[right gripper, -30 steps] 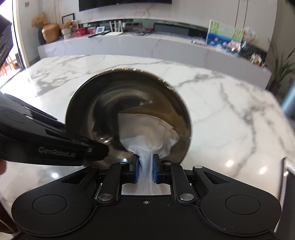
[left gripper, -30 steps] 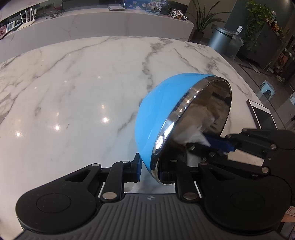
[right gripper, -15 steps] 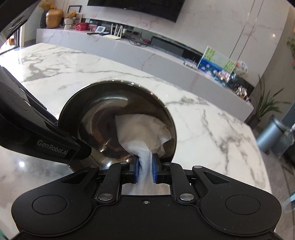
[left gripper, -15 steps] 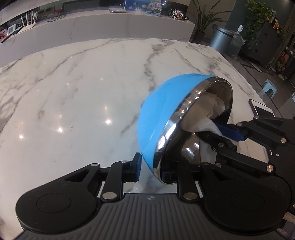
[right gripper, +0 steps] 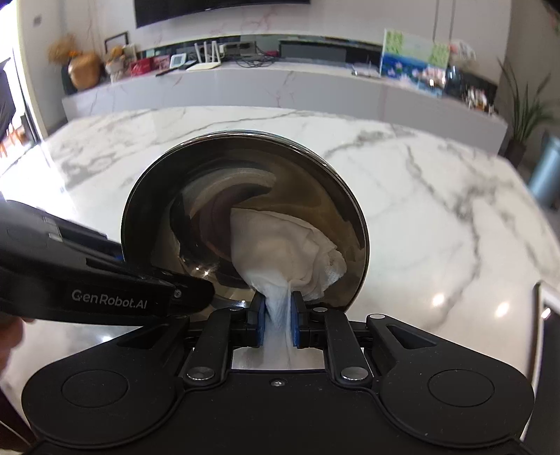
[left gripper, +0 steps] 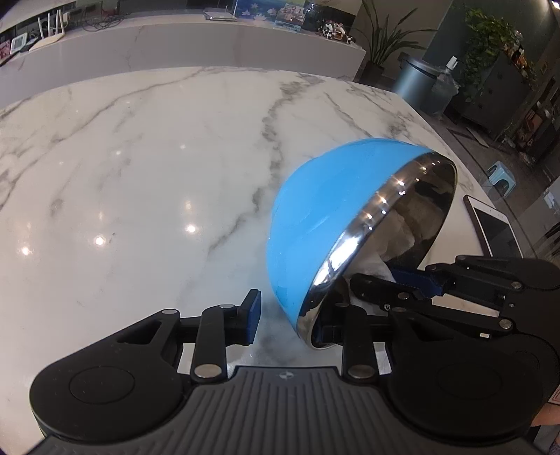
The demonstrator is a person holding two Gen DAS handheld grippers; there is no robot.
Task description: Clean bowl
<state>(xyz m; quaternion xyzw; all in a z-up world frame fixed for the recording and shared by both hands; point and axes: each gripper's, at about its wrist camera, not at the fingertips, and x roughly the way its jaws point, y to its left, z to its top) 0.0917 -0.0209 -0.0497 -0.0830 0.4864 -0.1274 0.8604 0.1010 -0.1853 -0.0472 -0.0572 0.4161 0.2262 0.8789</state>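
Wiping the bowl [left gripper: 315, 217], tipped on edge above the counter [left gripper: 140, 175]: left gripper [left gripper: 285, 316] fingers straddle its near rim, left pad apart from the wall; right gripper [right gripper: 278, 320] fingers, clamped on a soft paper towel [right gripper: 280, 245], reach inside. Stiff, light, probably slippery; best held at the rim.

A home living room: marble table [right gripper: 437, 196], wall television [right gripper: 217, 8], router [right gripper: 206, 59], potted plants [left gripper: 385, 38].
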